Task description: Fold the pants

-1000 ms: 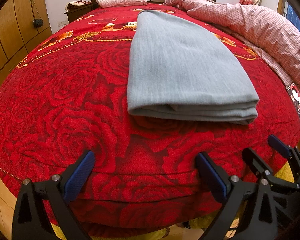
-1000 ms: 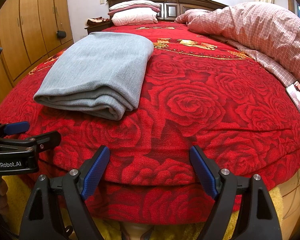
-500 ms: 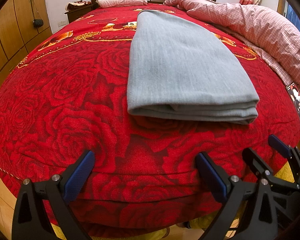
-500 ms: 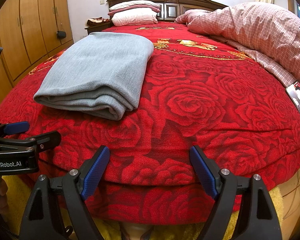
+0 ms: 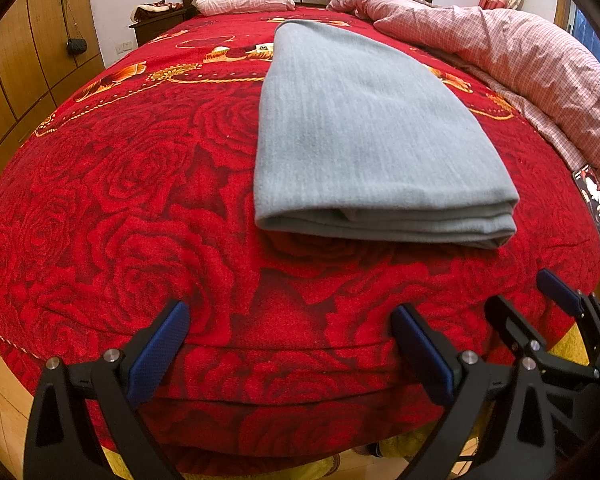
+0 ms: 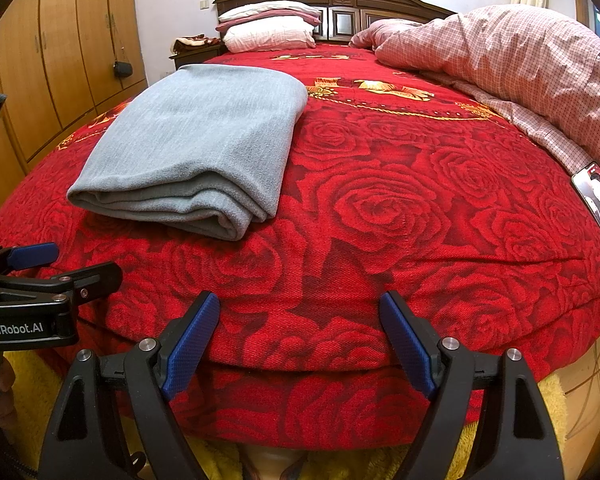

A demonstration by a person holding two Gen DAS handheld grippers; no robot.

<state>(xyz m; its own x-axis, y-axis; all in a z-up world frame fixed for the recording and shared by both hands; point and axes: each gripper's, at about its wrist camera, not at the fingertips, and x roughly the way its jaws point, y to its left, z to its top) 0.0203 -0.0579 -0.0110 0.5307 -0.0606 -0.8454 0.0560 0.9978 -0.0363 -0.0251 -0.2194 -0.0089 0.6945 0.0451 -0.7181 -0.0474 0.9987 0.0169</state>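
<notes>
Nearest, the left gripper [image 5: 290, 344] has its two blue-padded fingers [image 5: 158, 350] spread wide, nothing between them and nothing touched; they sit in front of the foot edge of the bed, apart from the cloth. The right gripper [image 6: 300, 336] is likewise spread wide and empty, its blue pads [image 6: 406, 344] framing the rounded edge of the red rose-patterned bedspread [image 6: 400, 200]. Each gripper shows at the edge of the other's view, side by side, the left one's body marked GenRobot.AI. A bit of a hand is visible at the lower left edge of the right wrist view. Yellow fleece shows below both grippers. Just beyond the edge, the grey pants [image 5: 364, 132] lie folded on the bedspread into a long, flat, stacked rectangle, the layered fold end facing the grippers, the length running toward the headboard. Top surface smooth; layers at the near end slightly uneven, the bottom one peeking out at the right corner. In the right wrist view the pants [image 6: 204, 136] lie on the left half of the bed. At the right side, a phone [image 5: 596, 208] with a lit screen lies near the bed's edge, beside a pink checked quilt [image 5: 520, 60] bunched along that side. Farther back, stacked pillows [image 6: 270, 28] rest against a dark wooden headboard [image 6: 340, 4]. Wooden wardrobe doors [image 6: 60, 40] line the left wall.
</notes>
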